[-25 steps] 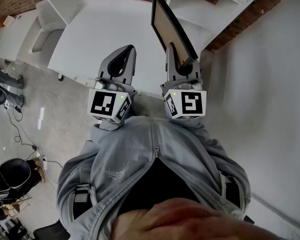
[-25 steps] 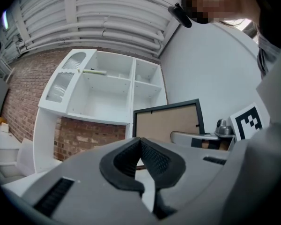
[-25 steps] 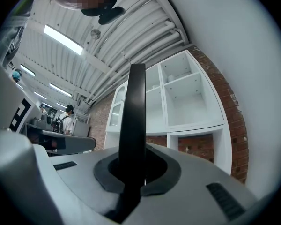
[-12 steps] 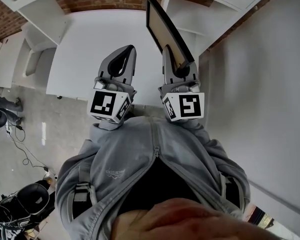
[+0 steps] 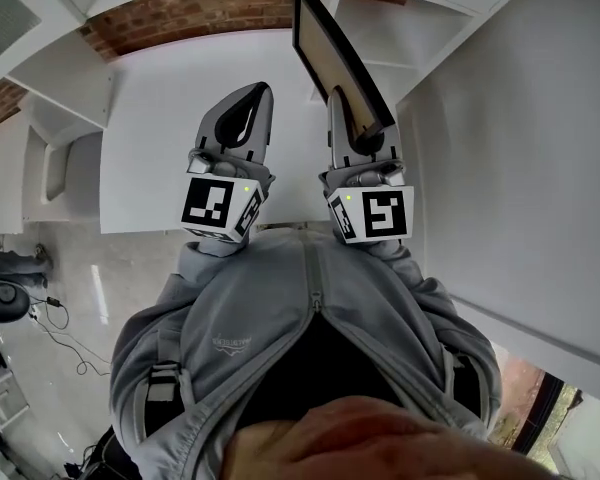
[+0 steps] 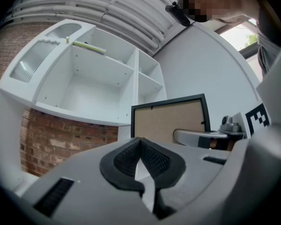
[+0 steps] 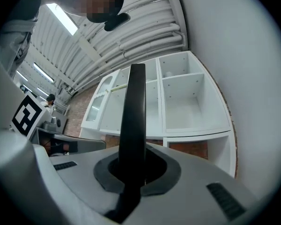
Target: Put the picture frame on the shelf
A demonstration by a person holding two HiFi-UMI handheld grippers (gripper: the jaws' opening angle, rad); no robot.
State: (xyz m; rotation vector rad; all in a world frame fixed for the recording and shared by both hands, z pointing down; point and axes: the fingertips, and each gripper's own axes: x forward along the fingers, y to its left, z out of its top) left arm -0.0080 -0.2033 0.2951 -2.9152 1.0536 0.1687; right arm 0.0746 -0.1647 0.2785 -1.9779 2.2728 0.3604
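Note:
A black picture frame (image 5: 330,53) with a tan board back stands upright in my right gripper (image 5: 352,118), which is shut on its lower edge. In the right gripper view the picture frame (image 7: 133,121) shows edge-on between the jaws, pointing at the white shelf unit (image 7: 178,102). My left gripper (image 5: 242,118) is shut with nothing in it, level with the right one. In the left gripper view, beyond the left gripper (image 6: 141,161), the picture frame's back (image 6: 171,121) and the white shelf unit (image 6: 98,83) show.
A white table (image 5: 200,108) lies ahead against a brick wall (image 5: 200,8). White shelf compartments (image 5: 390,23) stand at the upper right and a white cabinet (image 5: 55,93) at the left. A plain white wall (image 5: 520,168) runs along the right.
Both grippers have kept their hold and spacing while the view swung: the table and shelves now lie more squarely ahead, and the floor clutter at the left has slid out of view.

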